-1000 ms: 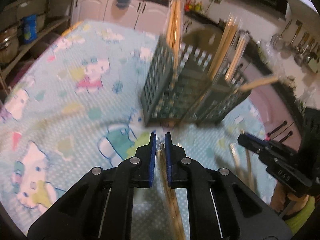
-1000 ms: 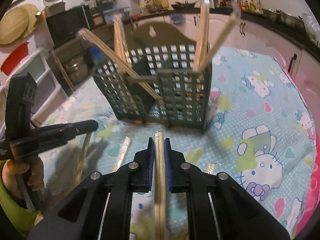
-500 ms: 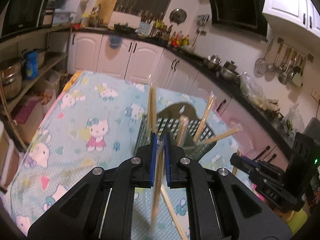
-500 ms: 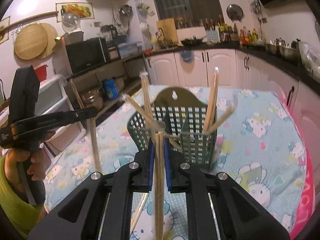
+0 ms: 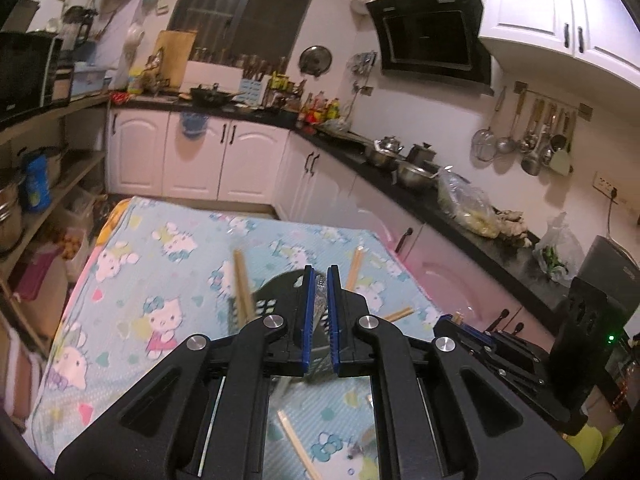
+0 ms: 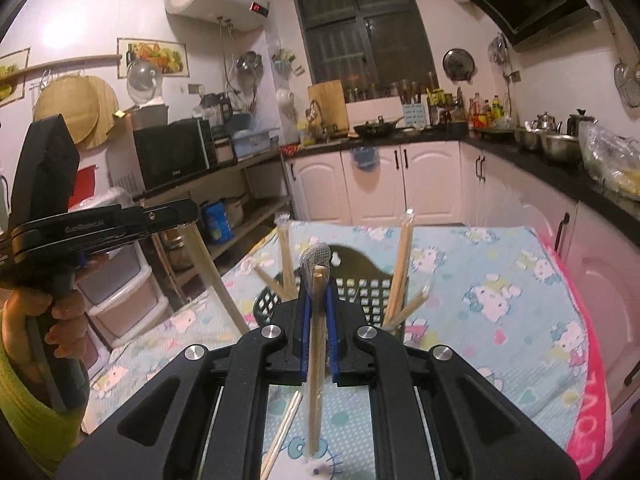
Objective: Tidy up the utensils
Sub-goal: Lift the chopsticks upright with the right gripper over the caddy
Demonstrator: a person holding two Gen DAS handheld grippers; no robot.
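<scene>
A dark green slotted utensil basket [image 6: 362, 294] stands on the table with several wrapped chopstick pairs [image 6: 401, 264] in it; it also shows in the left wrist view [image 5: 264, 308], mostly behind my fingers. My left gripper [image 5: 319, 280] is shut on a plastic-wrapped chopstick pair [image 5: 319, 304], held above the basket. My right gripper [image 6: 317, 300] is shut on a wrapped chopstick pair [image 6: 316, 344] that stands upright, raised above the basket's near side. The left gripper's body [image 6: 100, 224] shows at the left of the right wrist view, with a chopstick pair [image 6: 214, 276] hanging from it.
The table has a blue Hello Kitty cloth [image 5: 160, 264]. Loose chopstick pairs lie on it below the grippers [image 5: 296, 444] [image 6: 282, 428]. Kitchen counters and white cabinets [image 5: 200, 156] run along the far side, shelves with a microwave [image 6: 172, 156] at the left.
Both grippers have risen from just above the cloth to above the basket, each carrying its chopstick pair up with it. The views now look over the basket's top.
</scene>
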